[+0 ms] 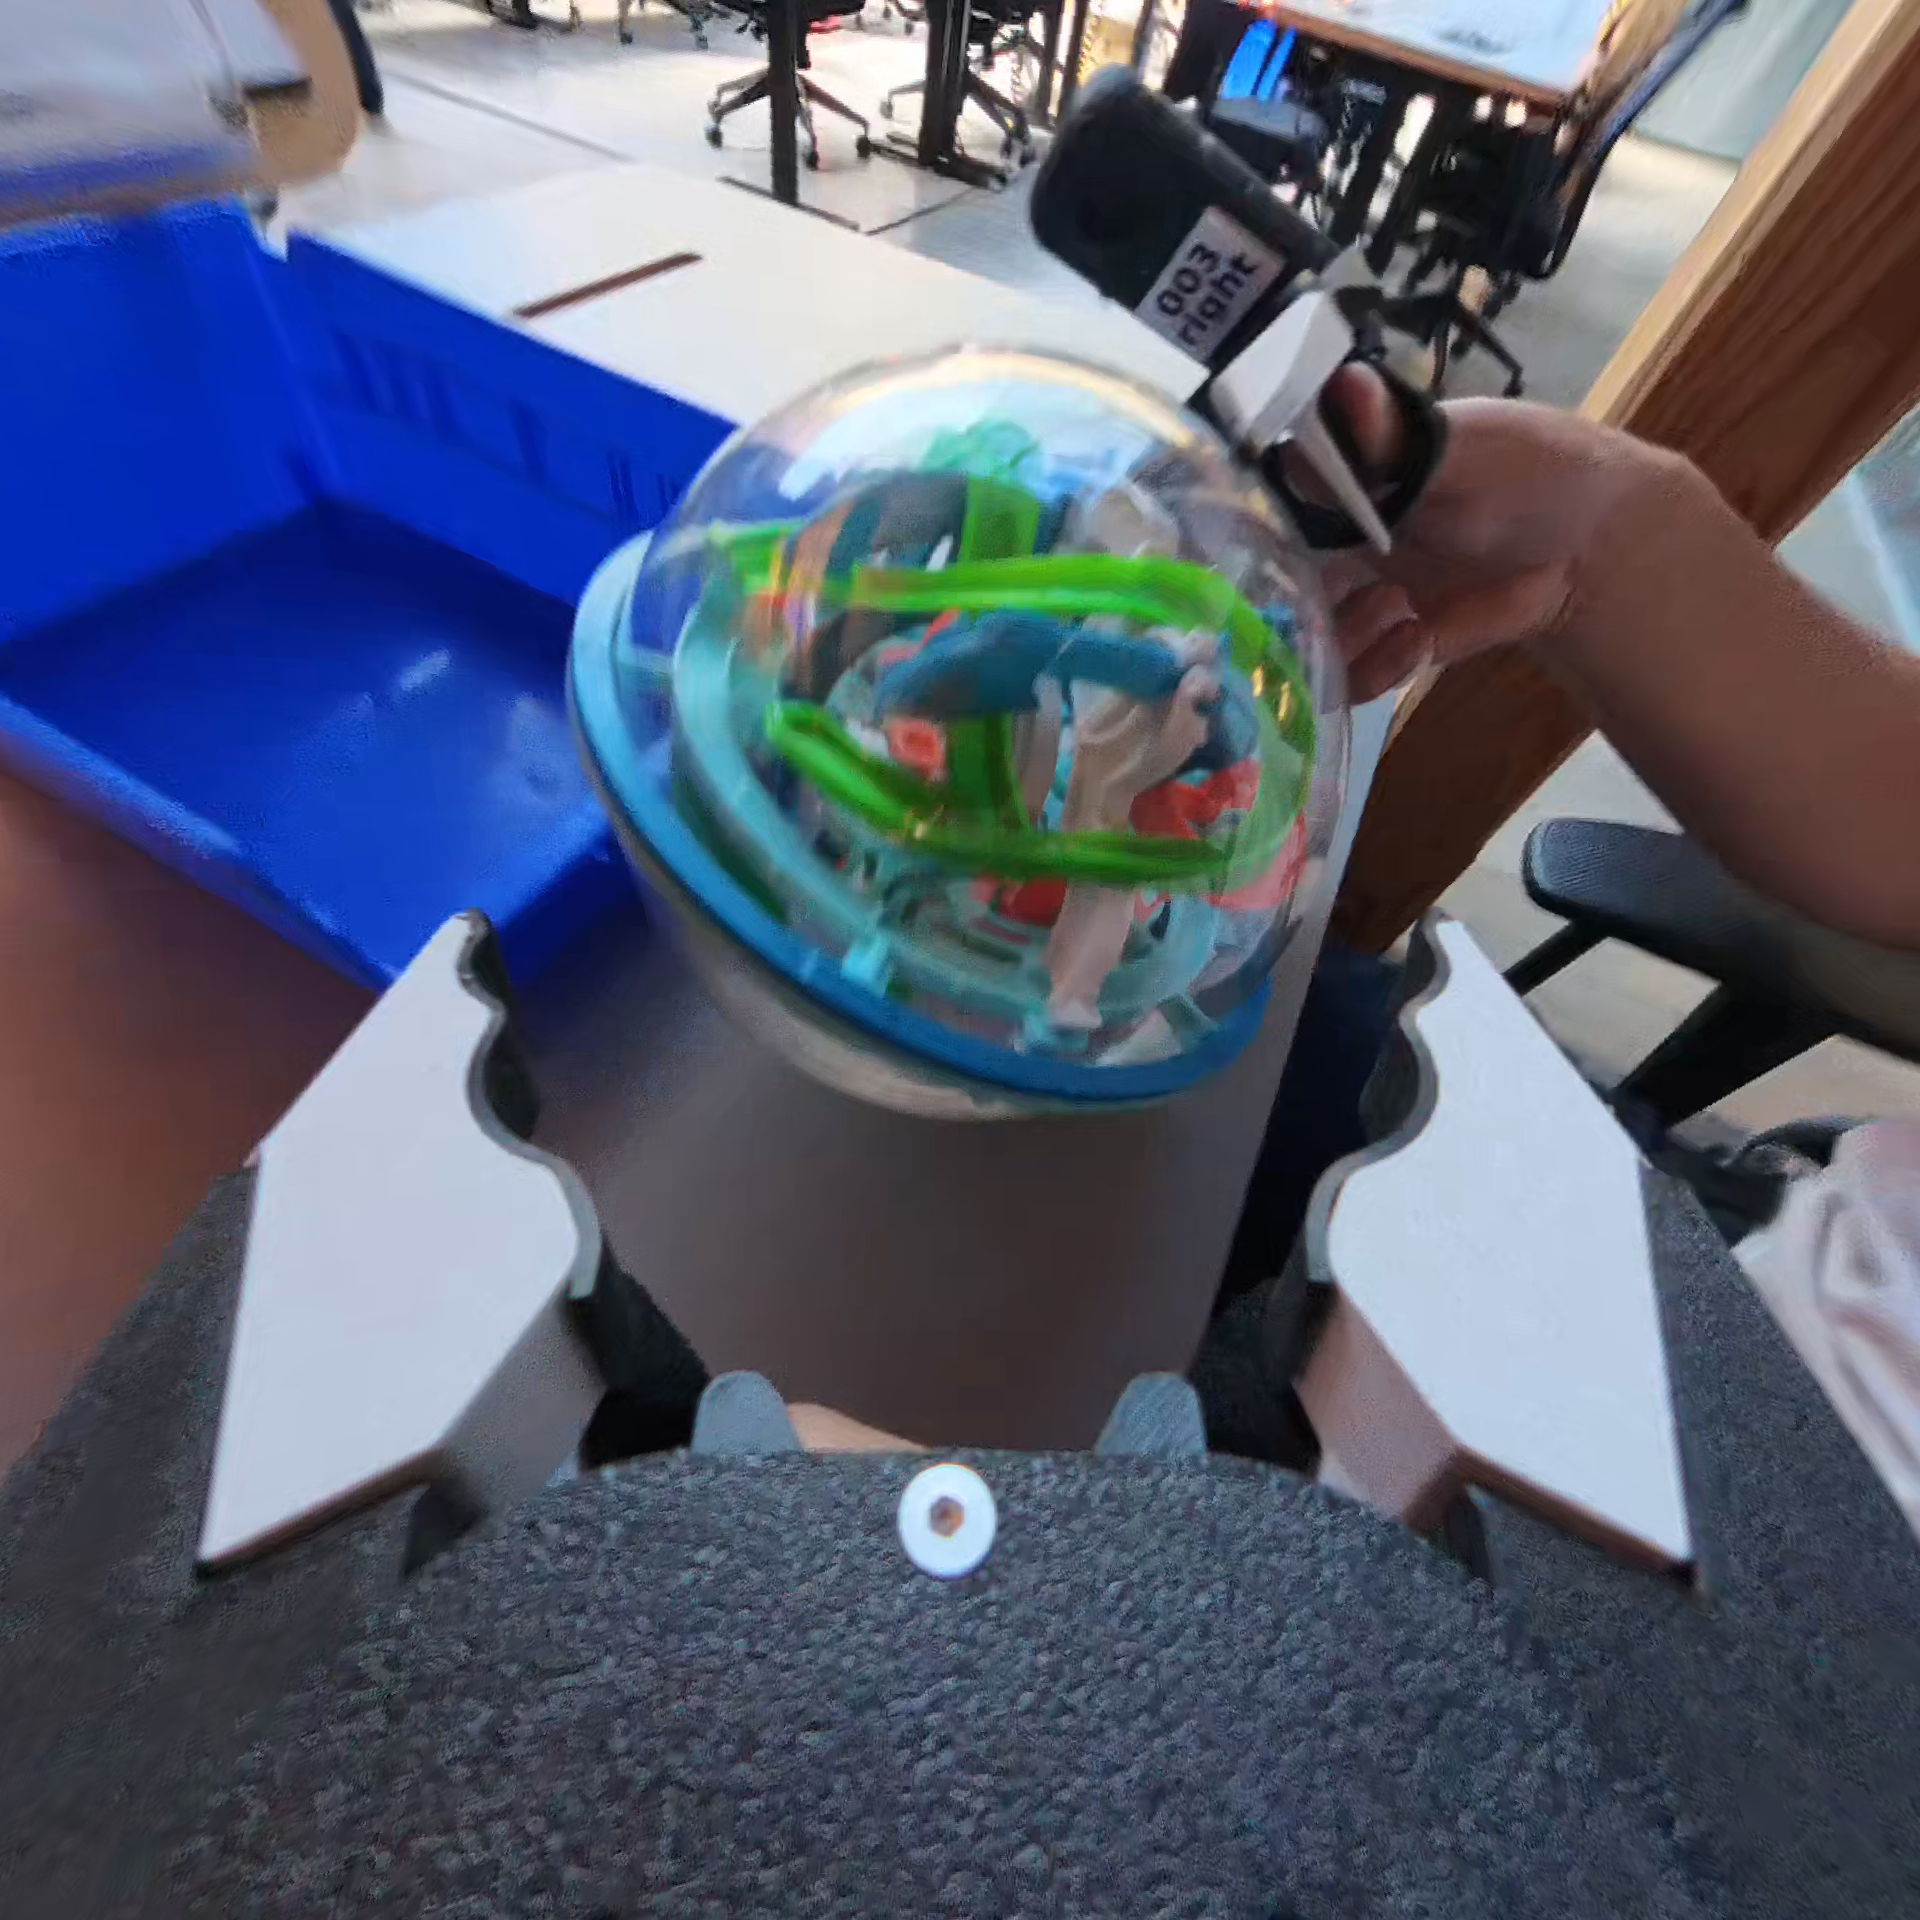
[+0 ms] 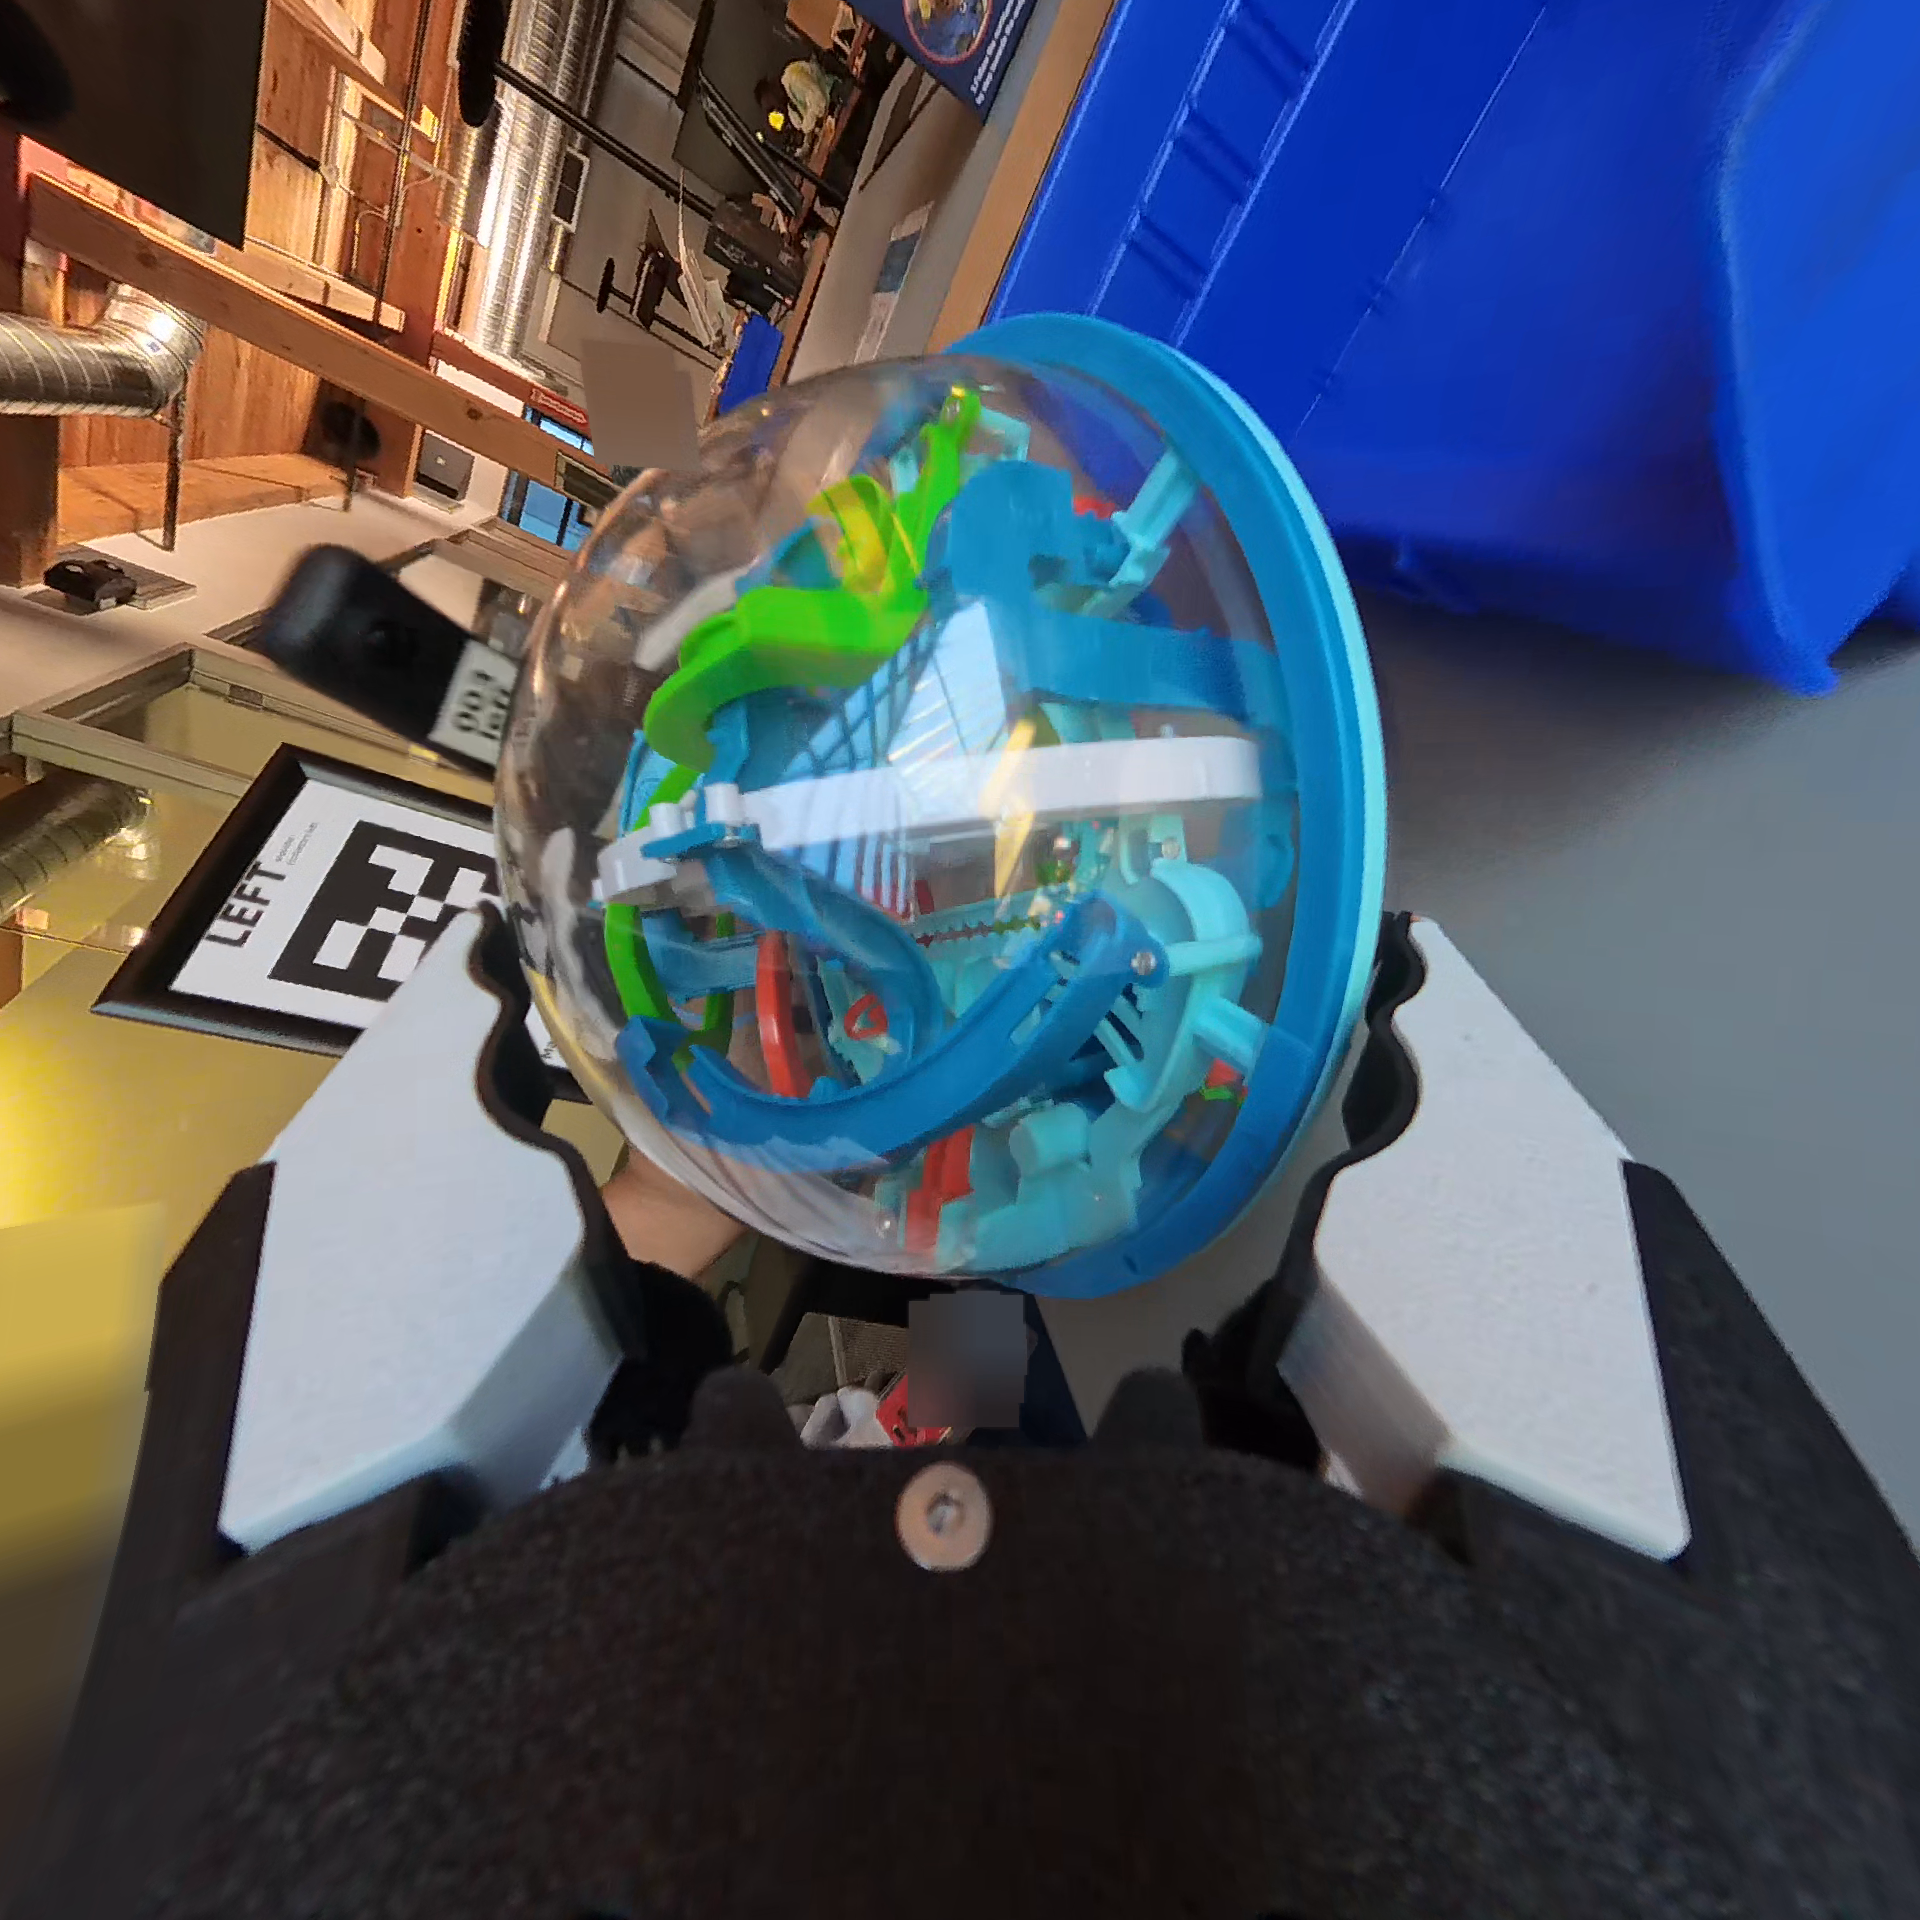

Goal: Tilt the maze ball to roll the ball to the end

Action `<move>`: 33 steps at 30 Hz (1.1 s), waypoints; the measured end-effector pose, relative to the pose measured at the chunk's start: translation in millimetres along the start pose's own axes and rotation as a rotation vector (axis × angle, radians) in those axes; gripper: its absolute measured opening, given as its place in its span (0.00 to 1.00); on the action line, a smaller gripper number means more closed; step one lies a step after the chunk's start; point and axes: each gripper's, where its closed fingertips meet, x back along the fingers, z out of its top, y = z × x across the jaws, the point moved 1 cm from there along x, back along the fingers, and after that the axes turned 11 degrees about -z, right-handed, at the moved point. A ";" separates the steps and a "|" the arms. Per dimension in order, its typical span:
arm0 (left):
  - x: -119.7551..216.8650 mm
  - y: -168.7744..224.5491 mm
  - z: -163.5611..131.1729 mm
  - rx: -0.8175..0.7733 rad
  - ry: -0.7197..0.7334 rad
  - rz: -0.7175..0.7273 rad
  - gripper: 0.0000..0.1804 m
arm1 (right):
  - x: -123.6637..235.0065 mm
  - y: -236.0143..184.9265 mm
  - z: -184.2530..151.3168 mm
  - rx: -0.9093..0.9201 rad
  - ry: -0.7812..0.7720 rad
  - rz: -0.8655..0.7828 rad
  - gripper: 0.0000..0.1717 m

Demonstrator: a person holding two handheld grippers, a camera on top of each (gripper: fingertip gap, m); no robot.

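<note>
In the right wrist view the maze ball (image 2: 935,821) is sitting mid-frame between the right gripper's (image 2: 940,1023) fingertips, the bin (image 2: 1558,312) lying at upper right, the tag card (image 2: 343,894) at left. In the left wrist view the bin (image 1: 260,623) is lying at left, behind the ball.

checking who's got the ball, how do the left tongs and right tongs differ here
Grip: the right tongs hold the maze ball, one pad on its clear dome and the other on its blue rim. The left tongs hold nothing.
Position: the ball sits between the right tongs' fingers. At the left tongs' tips there are gaps on both sides of it.
Shared: both are spread wide and point at the ball.
</note>
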 end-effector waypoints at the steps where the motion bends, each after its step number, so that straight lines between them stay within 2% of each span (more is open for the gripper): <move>1: -3.5 0.1 7.3 -0.057 -0.035 -0.014 0.87 | -3.9 -0.8 3.1 0.007 -0.004 0.000 0.89; 5: -27.9 -12.1 8.5 -0.149 -0.236 -0.070 0.87 | -16.6 -3.2 15.3 0.017 -0.011 0.005 0.89; 7: -33.5 -19.7 3.8 -0.152 -0.289 -0.081 0.88 | -18.2 -2.7 19.1 0.024 -0.005 0.012 0.89; 11: -27.1 -24.1 -0.8 -0.083 -0.259 -0.115 0.87 | -3.4 -6.2 17.7 0.139 0.052 0.098 0.88; 13: -23.4 -25.7 -3.6 -0.043 -0.209 -0.126 0.87 | 7.2 -8.2 10.2 0.264 0.097 0.148 0.85; 18: -17.7 -28.2 -8.2 0.044 -0.097 -0.146 0.87 | 9.2 16.3 -23.1 0.588 0.028 0.026 0.84; 28: -20.2 -25.9 -6.6 0.057 -0.030 -0.133 0.87 | -28.2 17.9 -30.1 0.810 0.061 -0.122 0.85; 33: -14.9 -21.9 -22.0 0.105 -0.004 -0.161 0.87 | -26.2 6.9 -23.0 0.878 0.136 -0.124 0.85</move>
